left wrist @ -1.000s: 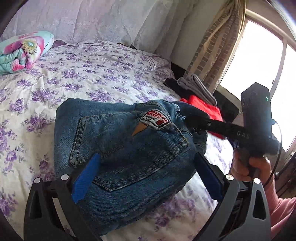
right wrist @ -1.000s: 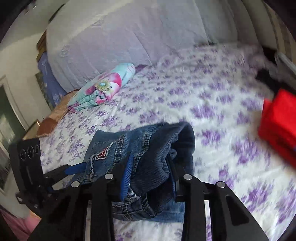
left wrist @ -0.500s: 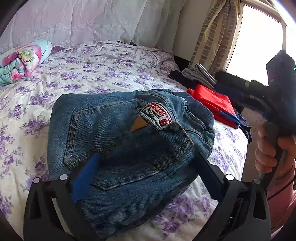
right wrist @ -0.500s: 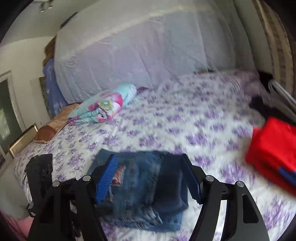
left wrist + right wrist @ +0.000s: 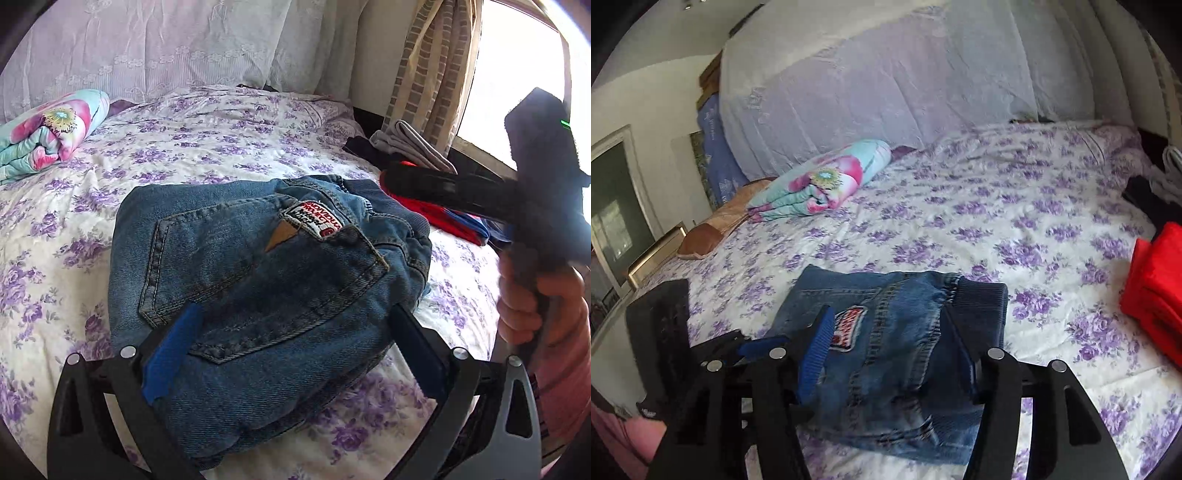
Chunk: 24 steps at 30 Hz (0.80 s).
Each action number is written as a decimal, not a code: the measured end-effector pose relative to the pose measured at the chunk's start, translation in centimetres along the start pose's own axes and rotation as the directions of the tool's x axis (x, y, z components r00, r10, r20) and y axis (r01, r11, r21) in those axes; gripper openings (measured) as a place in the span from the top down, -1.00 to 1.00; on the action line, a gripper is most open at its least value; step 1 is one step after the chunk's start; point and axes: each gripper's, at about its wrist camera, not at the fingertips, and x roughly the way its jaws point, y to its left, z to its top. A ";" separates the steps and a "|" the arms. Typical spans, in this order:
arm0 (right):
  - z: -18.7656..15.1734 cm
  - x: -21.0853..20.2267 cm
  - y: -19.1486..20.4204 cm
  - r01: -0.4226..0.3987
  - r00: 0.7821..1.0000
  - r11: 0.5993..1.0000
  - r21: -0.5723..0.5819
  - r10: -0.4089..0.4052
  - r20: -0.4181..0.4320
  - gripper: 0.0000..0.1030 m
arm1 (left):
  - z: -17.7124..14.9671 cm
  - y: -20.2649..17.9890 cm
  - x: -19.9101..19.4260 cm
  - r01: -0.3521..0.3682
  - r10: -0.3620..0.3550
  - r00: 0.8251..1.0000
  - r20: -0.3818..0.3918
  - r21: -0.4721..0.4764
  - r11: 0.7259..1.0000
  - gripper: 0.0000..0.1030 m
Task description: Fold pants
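Folded denim jeans (image 5: 258, 295) lie bulky and soft on your bed (image 5: 221, 147); both grippers' fingers apart; grip thick folded edges.

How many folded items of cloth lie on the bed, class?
4 at least: the jeans nearest, between the claws; a flowered blanket by the headboard; red clothes at the right edge; grey cloth beyond. More may be hidden there.

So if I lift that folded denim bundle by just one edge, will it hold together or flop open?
The folded jeans would probably flop open: they are soft layers lying loose on the bed, with nothing pinning the fold. The bundle looks thick and puffy, so likely fairly heavy for its size. The ribbed waistband seems stretchy and may sag first.
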 end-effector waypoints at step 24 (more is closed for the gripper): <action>-2.7 0.7 -12.1 -0.173 0.968 0.856 0.488 0.240 -0.078 -0.63 | 0.4 8.2 -4.4 0.091 -0.134 0.987 -0.087 -0.388 0.917 -0.91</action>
